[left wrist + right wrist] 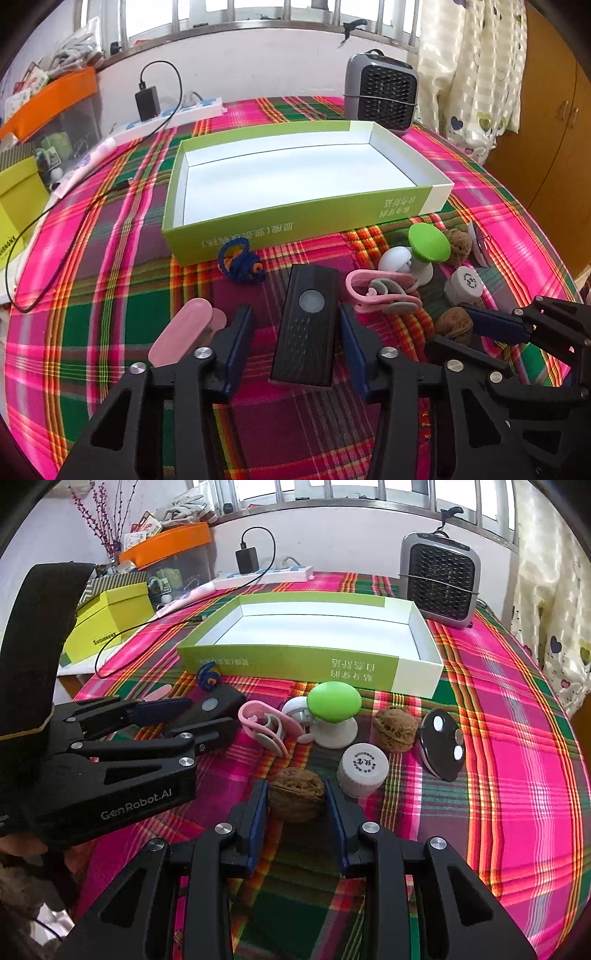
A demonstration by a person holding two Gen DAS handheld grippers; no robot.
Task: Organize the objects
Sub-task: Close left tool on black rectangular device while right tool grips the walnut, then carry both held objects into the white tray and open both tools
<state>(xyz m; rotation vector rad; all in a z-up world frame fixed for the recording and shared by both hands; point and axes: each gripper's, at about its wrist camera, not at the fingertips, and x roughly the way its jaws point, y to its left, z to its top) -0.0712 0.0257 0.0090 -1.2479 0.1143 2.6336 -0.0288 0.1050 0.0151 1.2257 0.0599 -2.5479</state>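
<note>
Two grippers over a plaid table of small things, an empty green box behind.

Left wrist view: one black ribbed rectangular device (308,325) lies between the half-open left gripper (297,338); pad contact unclear. One shallow green cardboard box (295,218) sits on the pink-green plaid tablecloth (110,295), one grey heater (382,94) under the window.
Right wrist view: two brown walnuts; the right gripper (297,805) clamps the near walnut (295,794), the far walnut (395,729) lies free.

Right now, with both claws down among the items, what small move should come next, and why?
Probably close the left claw onto the black remote: it lies between the pads, with a gap on the left side. The right claw already pinches a walnut, and the green box is empty.
</note>
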